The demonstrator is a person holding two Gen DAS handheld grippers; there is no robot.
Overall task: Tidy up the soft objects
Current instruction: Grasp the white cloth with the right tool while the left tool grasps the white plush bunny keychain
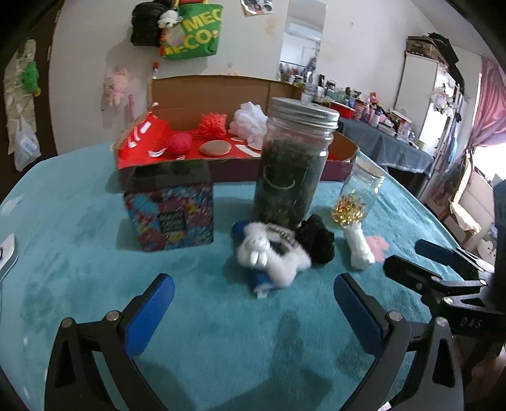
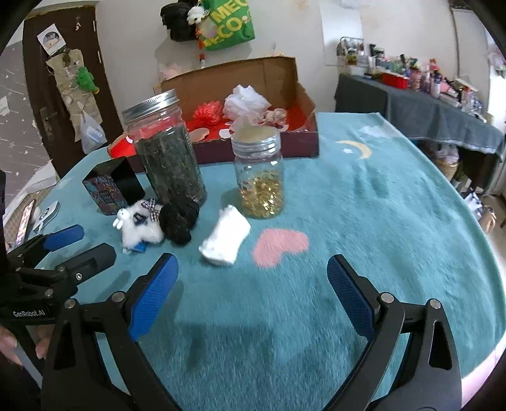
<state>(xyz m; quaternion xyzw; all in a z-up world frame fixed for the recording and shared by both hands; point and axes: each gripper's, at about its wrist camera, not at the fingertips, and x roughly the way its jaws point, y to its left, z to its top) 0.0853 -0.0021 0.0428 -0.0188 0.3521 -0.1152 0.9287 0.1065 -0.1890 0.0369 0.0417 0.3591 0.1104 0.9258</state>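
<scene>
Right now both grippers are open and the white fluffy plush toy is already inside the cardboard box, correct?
Not quite. Both the left gripper and right gripper are open, but the white fluffy plush toy lies on the teal blanket, in front of the cardboard box, as the right wrist view shows.

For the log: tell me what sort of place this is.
Probably a lived-in home room, not a lab. A table under a fluffy teal blanket, bags and a plush toy hanging on the wall, and a cluttered side table along the far wall suggest it.
</scene>
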